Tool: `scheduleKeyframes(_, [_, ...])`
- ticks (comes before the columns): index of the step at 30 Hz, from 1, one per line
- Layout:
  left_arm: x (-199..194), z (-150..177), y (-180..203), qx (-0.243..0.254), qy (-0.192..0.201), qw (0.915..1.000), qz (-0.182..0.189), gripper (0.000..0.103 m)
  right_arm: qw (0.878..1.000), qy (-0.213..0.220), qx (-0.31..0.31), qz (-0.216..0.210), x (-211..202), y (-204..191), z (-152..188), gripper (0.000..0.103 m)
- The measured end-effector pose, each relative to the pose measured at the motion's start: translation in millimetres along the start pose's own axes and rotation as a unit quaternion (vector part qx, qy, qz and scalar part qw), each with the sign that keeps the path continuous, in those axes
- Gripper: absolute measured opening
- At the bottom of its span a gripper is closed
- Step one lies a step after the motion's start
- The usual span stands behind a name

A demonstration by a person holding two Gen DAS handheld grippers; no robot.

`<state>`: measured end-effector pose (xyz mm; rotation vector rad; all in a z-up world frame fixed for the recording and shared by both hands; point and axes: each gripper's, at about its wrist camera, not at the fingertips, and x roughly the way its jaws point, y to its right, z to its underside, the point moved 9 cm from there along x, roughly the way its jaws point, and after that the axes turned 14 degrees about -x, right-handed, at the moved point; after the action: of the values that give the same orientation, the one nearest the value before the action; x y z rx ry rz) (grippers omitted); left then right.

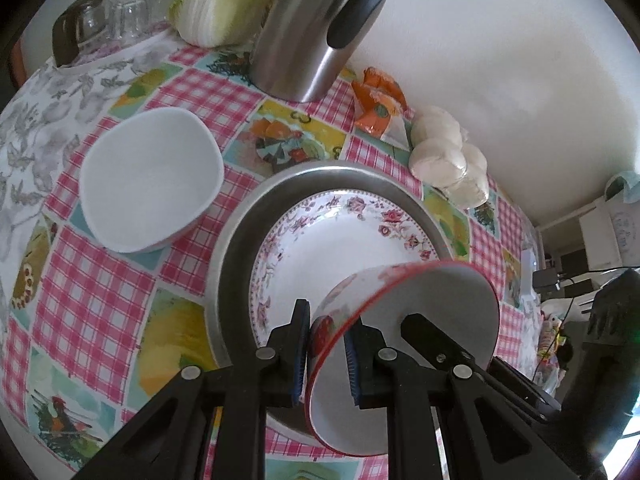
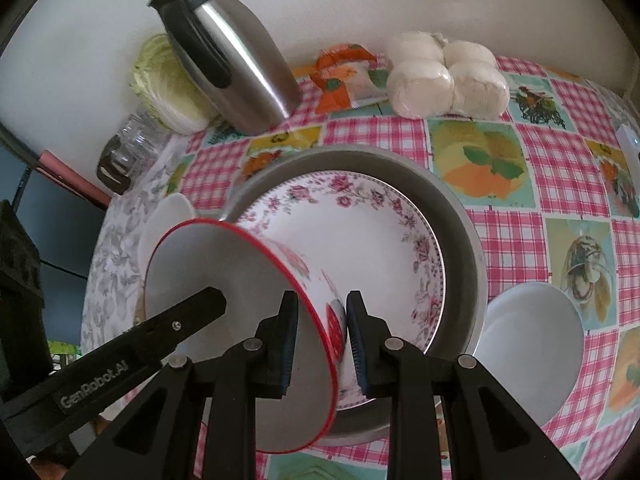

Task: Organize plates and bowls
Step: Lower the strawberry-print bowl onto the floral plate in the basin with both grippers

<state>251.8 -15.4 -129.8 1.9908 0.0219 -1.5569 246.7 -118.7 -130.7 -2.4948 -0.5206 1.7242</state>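
Observation:
A white bowl with a red rim and red pattern [image 1: 448,292] [image 2: 208,256] hangs tilted on its side, held by both grippers. My left gripper [image 1: 328,340] is shut on one side of its rim, one pad outside and one inside. My right gripper [image 2: 322,316] is shut on the opposite wall in the same way. Each view shows a black finger of the other gripper [image 1: 424,328] [image 2: 200,308] inside the bowl. Just below lies a floral plate [image 1: 344,240] [image 2: 360,240] in a round metal pan [image 1: 240,232] [image 2: 460,216]. A plain white bowl [image 1: 152,176] [image 2: 168,212] stands left of the pan.
A second white bowl [image 2: 528,344] sits right of the pan. At the back stand a steel jug [image 1: 304,44] [image 2: 240,64], a cabbage [image 1: 216,4], upturned glasses [image 1: 116,16], an orange packet [image 1: 376,104] and wrapped buns [image 1: 448,160] [image 2: 444,76]. A checked cloth [image 1: 92,304] covers the table.

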Motion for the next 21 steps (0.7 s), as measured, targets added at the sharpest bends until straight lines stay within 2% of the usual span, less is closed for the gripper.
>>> scheduleKeyframes(4, [13,1,-1,-0.002,-0.010,0.9999,-0.010,0.019,1.000,-0.011,0.010,-0.005,12,9,3,0.027])
scheduleKeyframes(8, [20,-1,-1,-0.008,-0.018,0.9998,-0.001,0.018,1.000,-0.011,0.013,-0.004,16,15,3,0.027])
scheduleKeyframes(21, [38,-7,-2,-0.015,-0.031,0.9994,-0.008,0.018,1.000,-0.018,0.021,-0.010,32,23,2,0.027])
